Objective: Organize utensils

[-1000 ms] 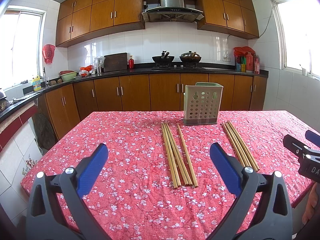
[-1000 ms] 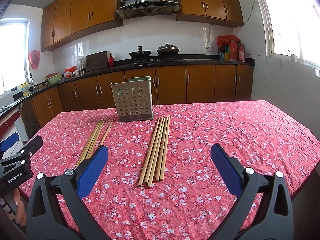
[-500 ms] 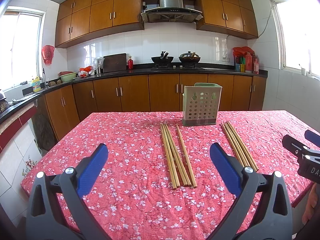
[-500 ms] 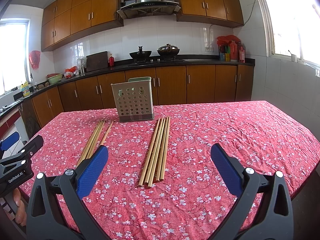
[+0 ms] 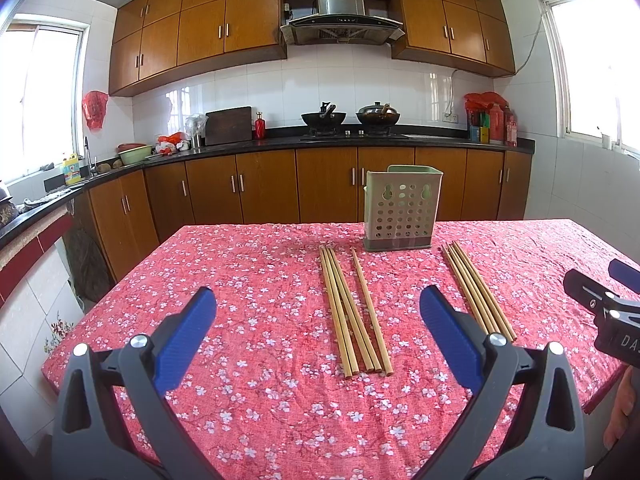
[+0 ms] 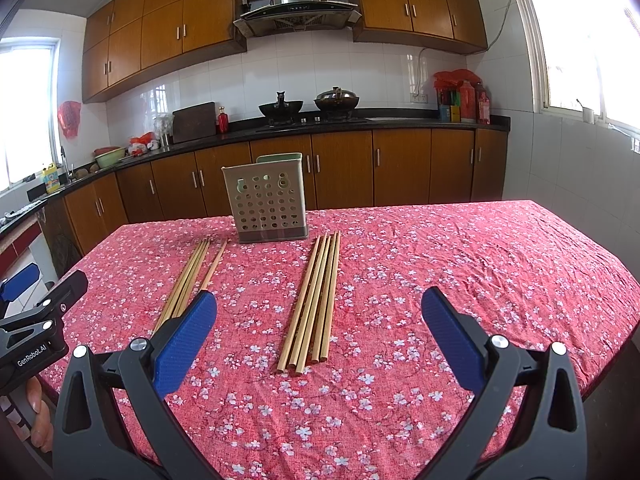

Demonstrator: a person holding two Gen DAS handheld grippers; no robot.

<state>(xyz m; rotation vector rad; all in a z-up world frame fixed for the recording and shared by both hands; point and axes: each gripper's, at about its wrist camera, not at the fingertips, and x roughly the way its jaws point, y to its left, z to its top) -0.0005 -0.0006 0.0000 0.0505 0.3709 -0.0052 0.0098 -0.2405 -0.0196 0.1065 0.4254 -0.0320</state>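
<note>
Since nothing has been picked up yet, I hold both tongs back over the near edge of the table (image 5: 248, 392), level and pointing toward the far side, so each camera takes in everything to be sorted; my left gripper (image 5: 318, 332) is spread wide with nothing between its blue pads, and my right gripper (image 6: 319, 334) is spread the same way, also empty. Two groups of chopsticks lie flat on the red flowered cloth, running lengthwise away from me (probably laid out that way so each hand has its own pile); the left bundle (image 5: 352, 310) sits just ahead of my left tongs and between the lines of their fingers, one stick lying slightly apart on its right; the right bundle (image 6: 314, 300) lies likewise ahead of my right tongs, a little left of centre. Beyond both bundles, between their far ends, stands the perforated holder (image 5: 402, 214), upright and open at the top; I judge that is where the sticks should go.
</note>
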